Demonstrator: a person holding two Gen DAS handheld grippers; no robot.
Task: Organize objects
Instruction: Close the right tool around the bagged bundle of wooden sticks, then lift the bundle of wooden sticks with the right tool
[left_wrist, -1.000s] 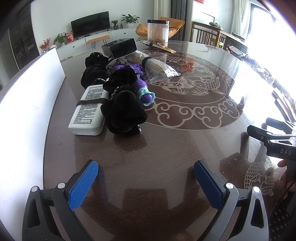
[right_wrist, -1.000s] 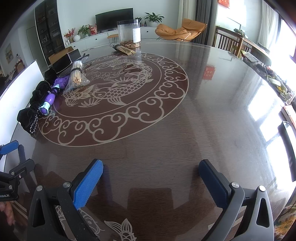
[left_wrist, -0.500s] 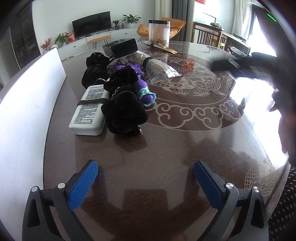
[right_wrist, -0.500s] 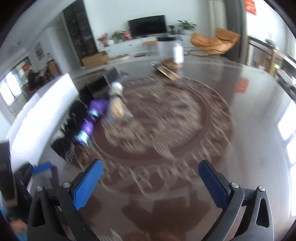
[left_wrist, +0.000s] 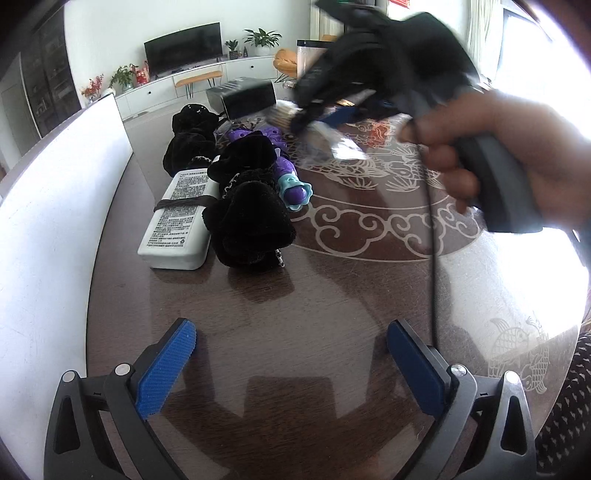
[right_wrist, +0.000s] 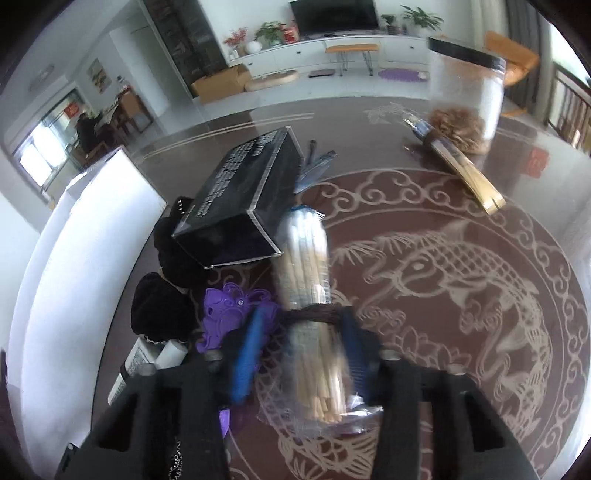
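- Right now your right gripper (right_wrist: 301, 347) has its blue pads on either side of the bagged bundle of pale sticks (right_wrist: 308, 314), at the dark band round its middle; the frame is blurred, so you cannot tell whether the pads press on it.
- That bundle lies on the dark table (right_wrist: 424, 206), over the edge of the fish medallion, its far end just beside the black box (right_wrist: 240, 206).
- Left of the bundle you have the purple toy (right_wrist: 225, 317), and beyond it the black velvet pouches (right_wrist: 159, 310).
- Across the table stands the clear jar (right_wrist: 467, 92), with a flat wooden stick pack (right_wrist: 465, 173) lying in front of it.
- Your left gripper (left_wrist: 291, 363) sits low over bare table near you, pads spread wide with nothing between them.
- From that side, the white brick (left_wrist: 179, 218) with its dark strap lies touching a black pouch (left_wrist: 251, 225).
- Your right hand (left_wrist: 517, 158) crosses the upper right of the left camera's view, clasped on the gripper's handle.
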